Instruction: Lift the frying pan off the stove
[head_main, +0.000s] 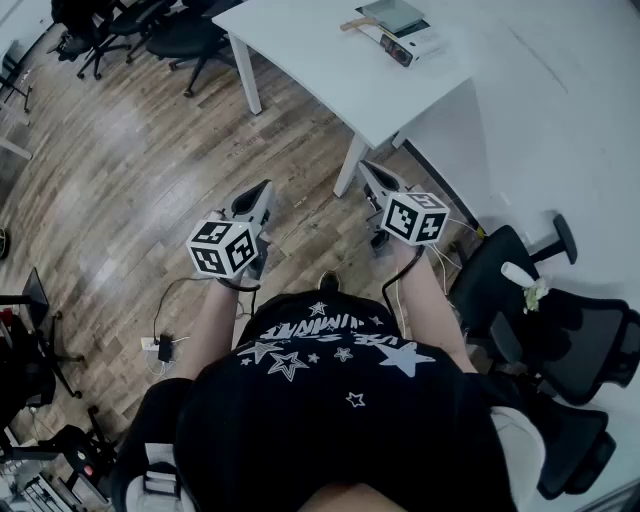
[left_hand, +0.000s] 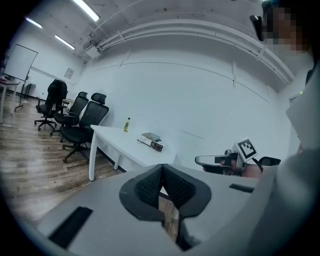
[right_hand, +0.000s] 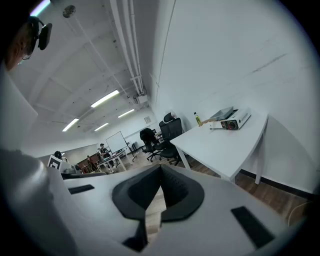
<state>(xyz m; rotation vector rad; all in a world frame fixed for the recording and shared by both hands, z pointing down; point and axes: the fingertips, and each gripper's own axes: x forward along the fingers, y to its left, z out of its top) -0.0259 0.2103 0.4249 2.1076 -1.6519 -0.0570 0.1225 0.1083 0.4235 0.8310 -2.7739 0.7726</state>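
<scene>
My left claw (head_main: 264, 190) and right claw (head_main: 366, 170) are grey with black pads (left_hand: 149, 189), their cubes (head_main: 224, 247) patterned black-and-white. My shirt (head_main: 330, 410) is black with white stars. White desk (head_main: 330, 60), brown plank floor (head_main: 130, 170), black chairs (head_main: 185, 40).

Tabletop device (head_main: 410, 45) (perhaps a projector) too small

light: dim, bluish (ceiling strips (right_hand: 105, 98)) | edges: fisheye-bent, dark vignette | focus: sharp
</scene>
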